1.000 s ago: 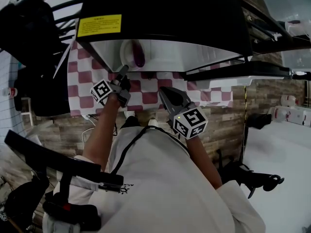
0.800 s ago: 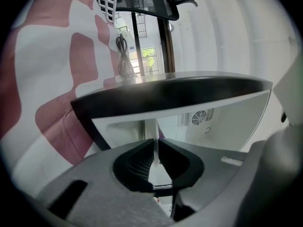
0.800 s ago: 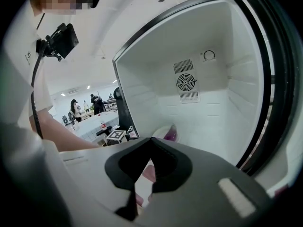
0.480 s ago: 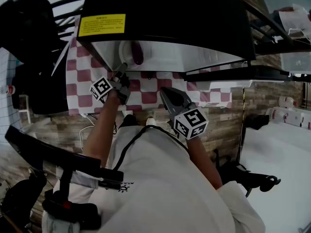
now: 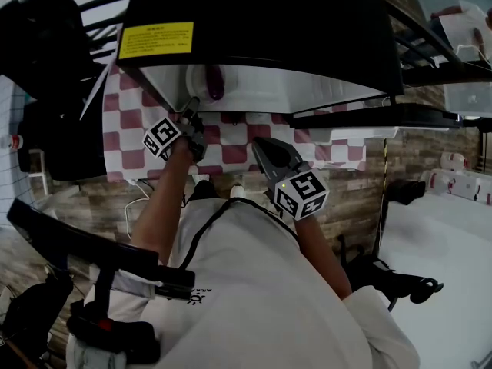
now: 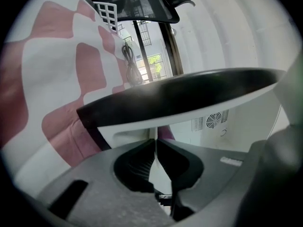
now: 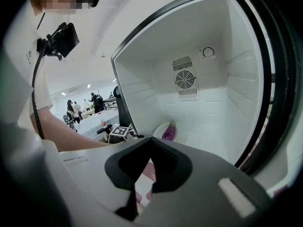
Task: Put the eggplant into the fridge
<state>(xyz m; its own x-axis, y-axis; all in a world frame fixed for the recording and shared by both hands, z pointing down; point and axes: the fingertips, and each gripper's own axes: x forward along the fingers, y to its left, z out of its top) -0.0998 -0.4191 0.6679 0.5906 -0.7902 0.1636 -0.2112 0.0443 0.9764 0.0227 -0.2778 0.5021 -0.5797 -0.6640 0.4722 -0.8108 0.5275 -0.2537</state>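
The purple eggplant (image 5: 214,83) stands in a white bowl (image 5: 196,79) inside the open black mini fridge (image 5: 261,21). My left gripper (image 5: 190,108) is at the lower left corner of the fridge's opening, just short of the bowl. Its jaws have just closed a little further and are shut with nothing between them. In the left gripper view a bit of eggplant (image 6: 165,132) shows past the fingertips, under a black fridge edge (image 6: 180,96). My right gripper (image 5: 263,146) hangs shut and empty in front of the opening. Its view looks in at the eggplant (image 7: 169,130) and the bowl (image 7: 158,130).
The fridge stands on a red-and-white checked cloth (image 5: 231,148). Its open door (image 5: 369,115) juts out at the right. A black office chair (image 5: 92,260) is close at the lower left. Shelving with plastic boxes (image 5: 453,21) stands at the upper right. People show far off in the right gripper view.
My left gripper has edged a little closer to the fridge's opening and tilted slightly. The right gripper has kept still.
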